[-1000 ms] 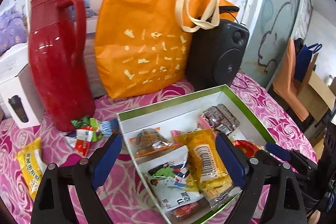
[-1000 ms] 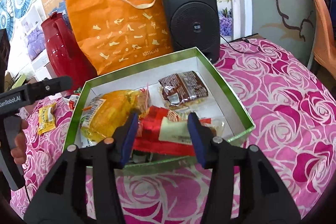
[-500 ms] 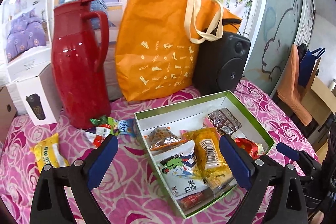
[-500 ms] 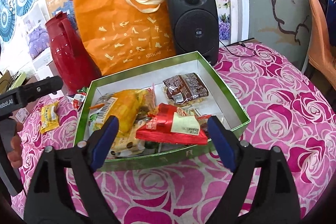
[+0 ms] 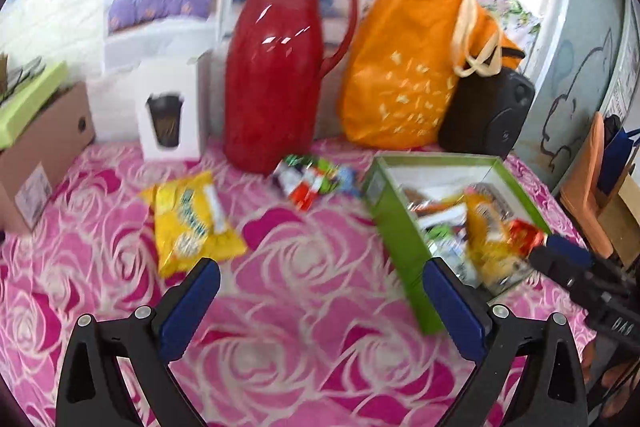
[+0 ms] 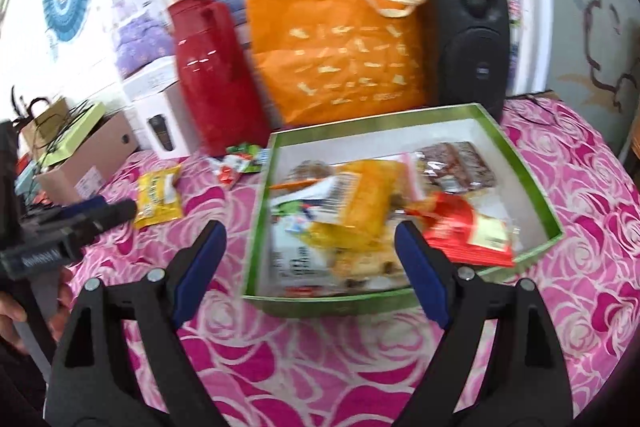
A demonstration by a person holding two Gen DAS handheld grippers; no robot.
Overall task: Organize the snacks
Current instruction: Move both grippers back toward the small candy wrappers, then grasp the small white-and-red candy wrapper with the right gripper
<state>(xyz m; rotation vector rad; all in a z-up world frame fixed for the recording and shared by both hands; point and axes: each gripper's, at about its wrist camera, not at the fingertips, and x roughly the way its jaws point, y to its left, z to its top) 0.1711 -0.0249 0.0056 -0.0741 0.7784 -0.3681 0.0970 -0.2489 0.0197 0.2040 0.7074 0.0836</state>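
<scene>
While most snacks already sit in the box, two lots remain out on the cloth.
Left tongs (image 5: pixel 320 291): jaws opening to their widest, nothing between them, only pink cloth; they face the loose packets, likely the next pick.
Right tongs (image 6: pixel 308 247): jaws wide apart and empty, hanging over the near edge of the box, so clear of the packets inside.
Box (image 6: pixel 520 163): green, open-topped, right of centre, piled with packets including a red packet (image 6: pixel 468 231) at its right side.
Yellow packet (image 5: pixel 192 223): flat on the tablecloth (image 5: pixel 300 347), left of the box, well apart from it.
Small wrappers (image 5: pixel 312 179): a heap just beside the box's far left corner, at the foot of the red jug (image 5: pixel 276 67).
</scene>
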